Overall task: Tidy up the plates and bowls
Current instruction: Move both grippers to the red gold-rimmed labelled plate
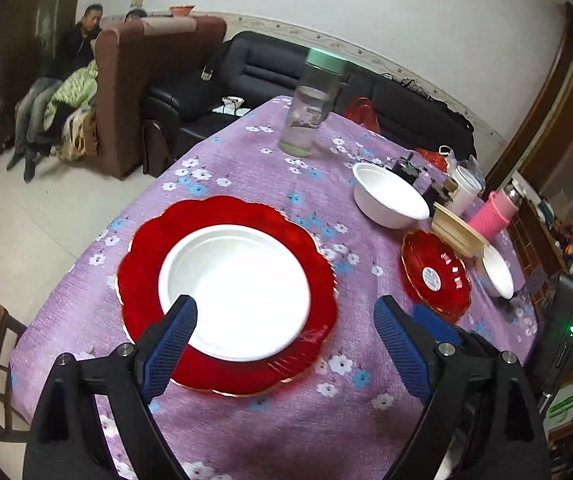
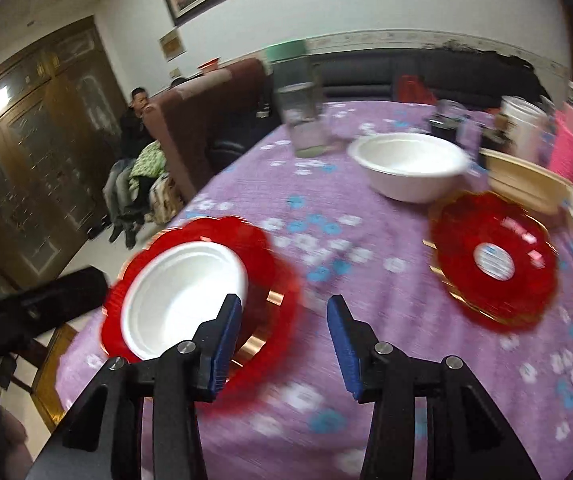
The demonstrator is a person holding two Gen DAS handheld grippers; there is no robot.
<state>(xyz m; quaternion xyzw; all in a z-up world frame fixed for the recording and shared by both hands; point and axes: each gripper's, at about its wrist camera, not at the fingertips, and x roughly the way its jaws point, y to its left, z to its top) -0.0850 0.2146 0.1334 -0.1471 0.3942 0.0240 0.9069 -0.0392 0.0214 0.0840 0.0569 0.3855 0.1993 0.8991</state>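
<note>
The left gripper hovers over the desk with its blue-padded fingers spread wide and nothing between them. Just ahead of it lies a large red plate with a scalloped gold edge, flat on the purple flowered cloth, and a white plate rests in its middle. The gripper's left finger overlaps the near rim of the white plate in the view; whether it touches cannot be told.

The right gripper is also spread apart and empty, held above bare cloth between the large red plate and a smaller red plate to its right, which bears a round label at its centre.

Beyond the smaller red plate stand a white bowl and, near the desk's right edge, a second white bowl, with a stack of tan bowls between them. Farther back are a clear jar with a green lid, a white cup and a pink bottle.
</note>
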